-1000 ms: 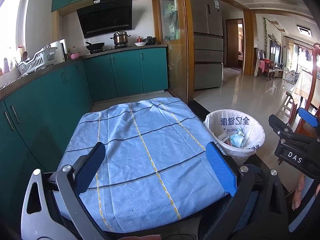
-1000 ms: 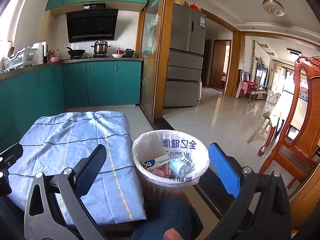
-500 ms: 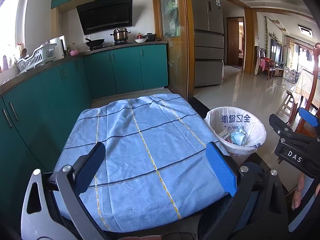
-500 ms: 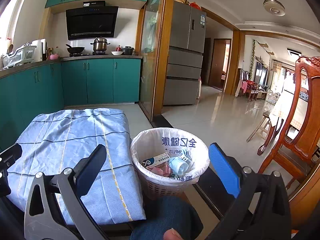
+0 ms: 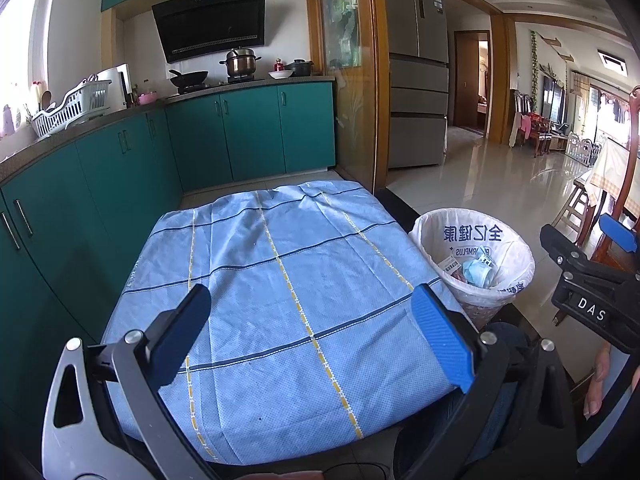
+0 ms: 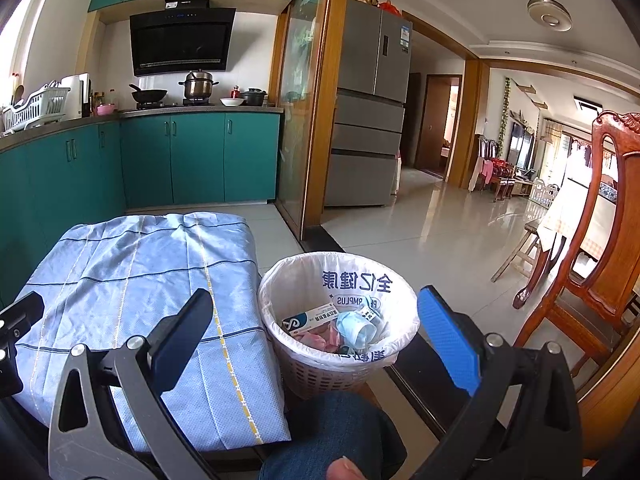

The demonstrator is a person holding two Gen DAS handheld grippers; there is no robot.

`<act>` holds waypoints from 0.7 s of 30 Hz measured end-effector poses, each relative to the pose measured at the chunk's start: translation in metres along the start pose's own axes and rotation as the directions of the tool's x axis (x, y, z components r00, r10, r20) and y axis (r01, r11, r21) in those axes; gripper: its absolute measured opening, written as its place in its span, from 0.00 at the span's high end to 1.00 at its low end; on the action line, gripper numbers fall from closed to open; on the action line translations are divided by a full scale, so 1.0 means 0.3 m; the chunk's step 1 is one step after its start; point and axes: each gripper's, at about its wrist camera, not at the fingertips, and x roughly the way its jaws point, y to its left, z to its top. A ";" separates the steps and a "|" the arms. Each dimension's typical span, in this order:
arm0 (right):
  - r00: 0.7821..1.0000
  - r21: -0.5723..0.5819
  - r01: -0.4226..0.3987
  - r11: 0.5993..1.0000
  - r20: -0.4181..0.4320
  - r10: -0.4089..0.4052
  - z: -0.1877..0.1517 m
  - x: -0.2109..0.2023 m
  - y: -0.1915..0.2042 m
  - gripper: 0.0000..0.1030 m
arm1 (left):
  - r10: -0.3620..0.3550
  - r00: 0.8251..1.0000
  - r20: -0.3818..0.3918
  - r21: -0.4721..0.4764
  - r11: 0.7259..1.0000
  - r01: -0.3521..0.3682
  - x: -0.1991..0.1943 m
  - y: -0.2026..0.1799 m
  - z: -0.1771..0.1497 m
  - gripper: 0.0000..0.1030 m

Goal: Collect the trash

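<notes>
A white-lined trash basket (image 6: 340, 356) (image 5: 516, 264) stands on the floor to the right of the table. Inside it lie a small box (image 6: 310, 318), a crumpled blue face mask (image 6: 354, 330) (image 5: 476, 276) and pink wrappers. The table carries only a blue checked cloth (image 5: 280, 288) (image 6: 132, 280). My left gripper (image 5: 308, 332) hangs open over the cloth's near half, holding nothing. My right gripper (image 6: 316, 336) is open above the basket, also holding nothing. It shows in the left wrist view at the right edge, its fingertips (image 5: 618, 234) apart.
Teal kitchen cabinets (image 5: 248, 132) run along the left and back. A glass door in a wooden frame (image 6: 316, 112) stands behind the table, a fridge (image 6: 370, 108) beyond. A wooden chair (image 6: 592, 272) stands at the right. A person's knee in jeans (image 6: 332, 436) sits below the basket.
Both views have shifted slightly: the table and basket sit a little lower and farther than a second ago. Both grippers remain open with nothing held.
</notes>
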 end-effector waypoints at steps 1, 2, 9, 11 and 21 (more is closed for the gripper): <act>1.000 -0.001 0.000 1.000 -0.001 0.000 -0.001 0.001 0.001 0.03 | 0.002 1.000 0.000 -0.001 1.000 -0.002 0.001 0.001 -0.001 0.03; 1.000 -0.002 0.000 1.000 -0.002 0.000 -0.002 0.002 0.003 0.03 | 0.002 1.000 -0.001 -0.002 1.000 -0.002 0.003 0.003 -0.003 0.03; 1.000 -0.006 -0.004 1.000 -0.006 0.004 -0.004 0.011 0.009 0.03 | 0.000 1.000 -0.009 0.001 1.000 0.000 0.014 -0.001 -0.006 0.03; 1.000 -0.005 -0.005 1.000 -0.007 0.005 -0.003 0.011 0.009 0.03 | 0.001 1.000 -0.010 0.001 1.000 -0.001 0.017 -0.002 -0.008 0.03; 1.000 -0.006 -0.006 1.000 -0.007 0.006 -0.002 0.014 0.011 0.03 | -0.001 1.000 -0.013 0.003 1.000 0.001 0.023 -0.001 -0.011 0.03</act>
